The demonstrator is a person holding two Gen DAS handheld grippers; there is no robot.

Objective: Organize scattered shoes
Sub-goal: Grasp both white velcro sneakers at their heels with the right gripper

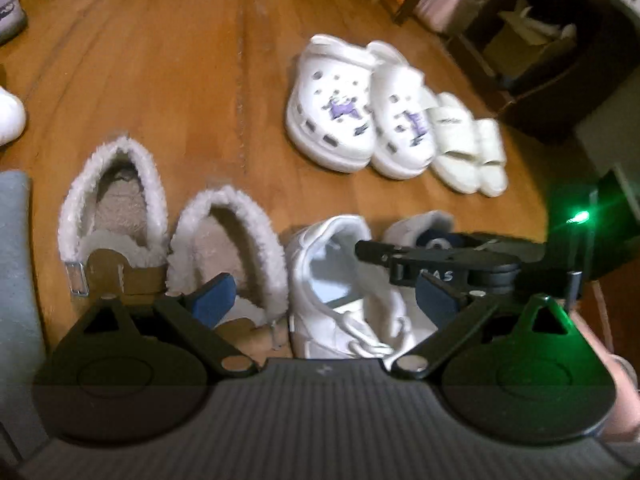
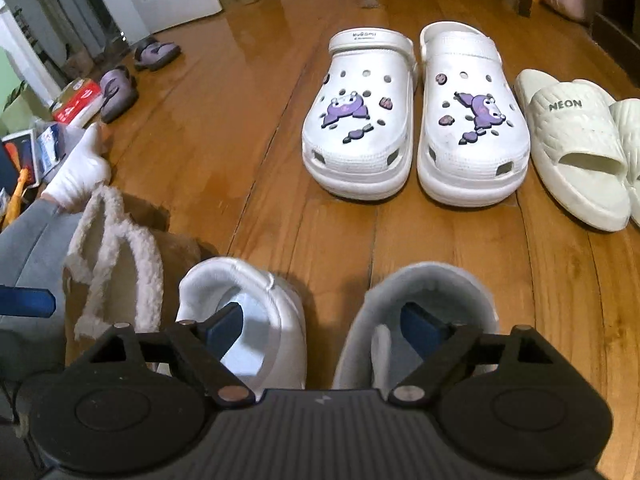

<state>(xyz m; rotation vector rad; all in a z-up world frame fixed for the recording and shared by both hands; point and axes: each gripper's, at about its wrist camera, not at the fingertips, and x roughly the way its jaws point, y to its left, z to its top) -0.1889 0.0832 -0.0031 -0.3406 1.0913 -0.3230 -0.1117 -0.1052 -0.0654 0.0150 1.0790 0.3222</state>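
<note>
Two white sneakers stand side by side, heels away from me, on the wooden floor. My right gripper point(image 2: 324, 324) is open above them. One blue pad hangs over the opening of the left sneaker point(image 2: 256, 304) and the other over the right sneaker point(image 2: 440, 292), neither pressing. My left gripper point(image 1: 324, 296) is open too, with the left sneaker point(image 1: 332, 280) between its pads and untouched. Its left pad hangs over a fur-lined brown slipper point(image 1: 228, 240), whose mate point(image 1: 112, 216) stands beside it. The right gripper's black body point(image 1: 440, 256) covers part of the other sneaker point(image 1: 420, 224).
White clogs with purple charms point(image 2: 356, 120) point(image 2: 472, 120) and cream slides point(image 2: 576, 152) stand in a row further out. Purple slippers point(image 2: 120, 88) point(image 2: 156, 52) lie far left by boxes. A person's white-socked foot point(image 2: 80, 168) and grey trouser leg point(image 2: 32, 240) are at the left. Dark furniture point(image 1: 540, 40) stands at the back right.
</note>
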